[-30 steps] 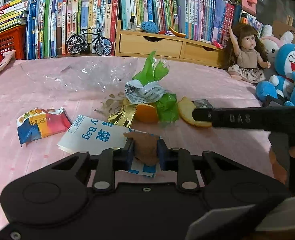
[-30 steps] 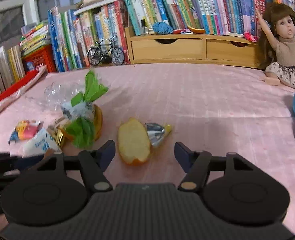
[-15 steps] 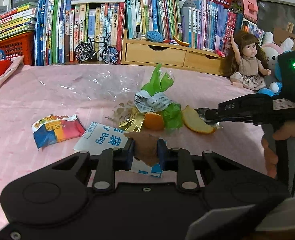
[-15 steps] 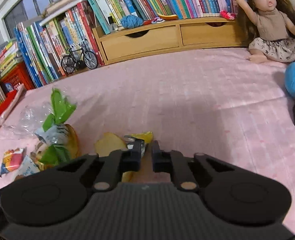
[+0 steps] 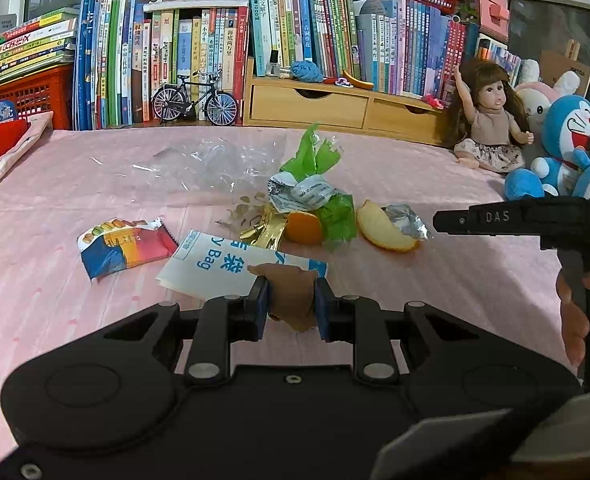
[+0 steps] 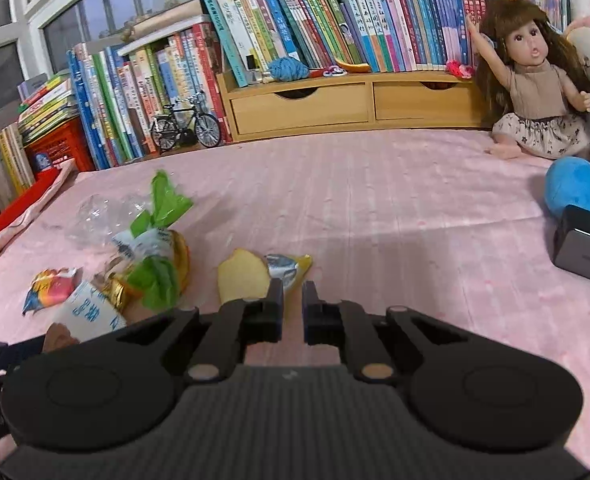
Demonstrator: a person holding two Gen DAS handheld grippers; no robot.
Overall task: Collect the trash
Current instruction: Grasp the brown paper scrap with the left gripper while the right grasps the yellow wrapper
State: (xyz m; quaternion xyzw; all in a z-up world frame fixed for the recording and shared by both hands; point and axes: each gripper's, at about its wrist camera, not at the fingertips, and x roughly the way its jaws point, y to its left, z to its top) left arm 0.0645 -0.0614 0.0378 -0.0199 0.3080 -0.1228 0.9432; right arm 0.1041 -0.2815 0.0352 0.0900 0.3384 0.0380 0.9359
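**Trash pile on the table, one scrap in hand**

Trash lies in a loose cluster at the middle of the pink table, and collecting is under way with most pieces not yet gathered.

The left gripper has its jaws drawn close, pinching a crumpled brown scrap above the near edge of a flat white bag printed in blue. The right gripper is fully closed, its tips just short of a crinkled silver-and-yellow foil wrapper. I see only table in the slit between the jaws, so it seems to hold nothing, though a nipped edge cannot be ruled out.

Beside the foil lies a pale curved peel, touching it. Further left come an orange peel, a green wrapper twisted with white printed paper, and gold foil with seed husks around it. A red-and-blue snack packet lies apart to the left, and clear plastic film lies behind the heap.

The step in hand is likely the foil pickup. Next, the right gripper probably must reopen and straddle the wrapper, which is thin, light and apt to slide.
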